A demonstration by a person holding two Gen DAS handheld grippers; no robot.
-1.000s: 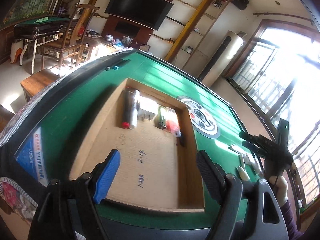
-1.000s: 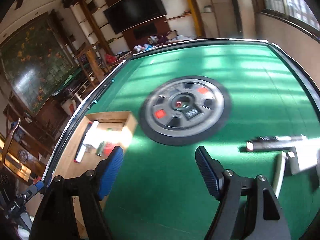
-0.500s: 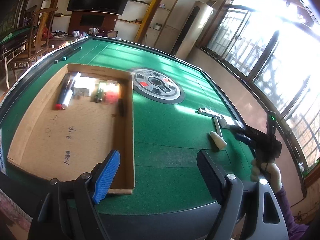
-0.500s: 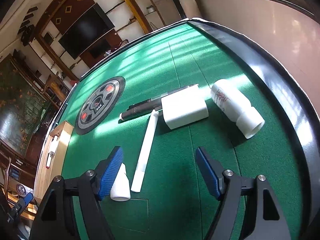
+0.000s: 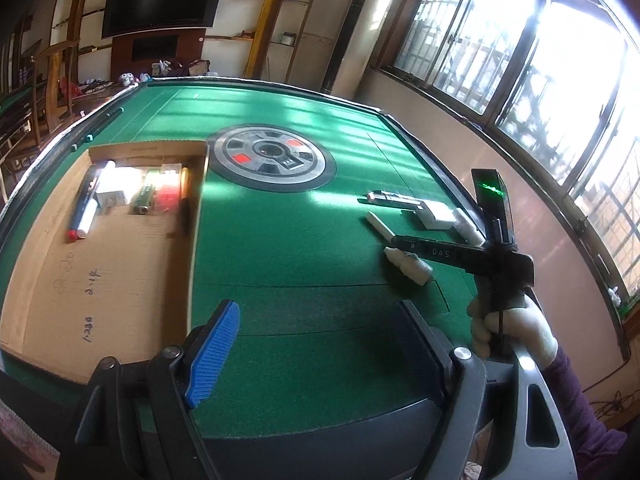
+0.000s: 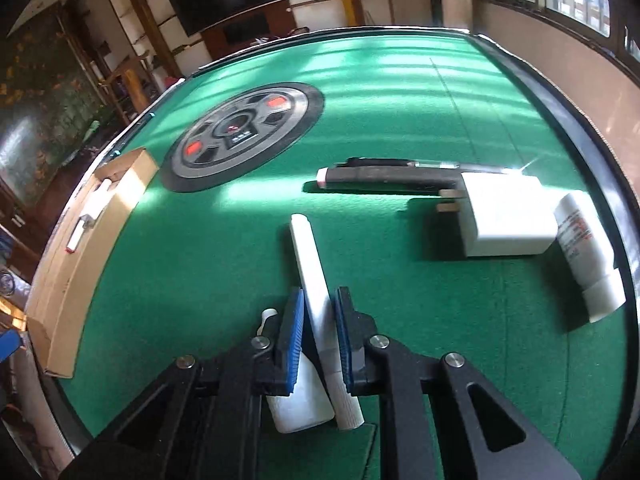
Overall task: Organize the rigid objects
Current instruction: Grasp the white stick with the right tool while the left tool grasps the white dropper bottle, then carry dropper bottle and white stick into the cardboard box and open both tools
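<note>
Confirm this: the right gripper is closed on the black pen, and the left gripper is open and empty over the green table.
Not the black pen. The right wrist view shows the right gripper, whose jaws have just been closing, shut on the long white stick; the pen lies untouched farther off. The left gripper is indeed open and empty over the green table.

Ahead of the right gripper (image 6: 318,320), bare green tabletop (image 6: 224,248) lies open to its left; a white charger (image 6: 508,216), black pen (image 6: 384,176) and white bottle (image 6: 588,248) crowd the right.
</note>
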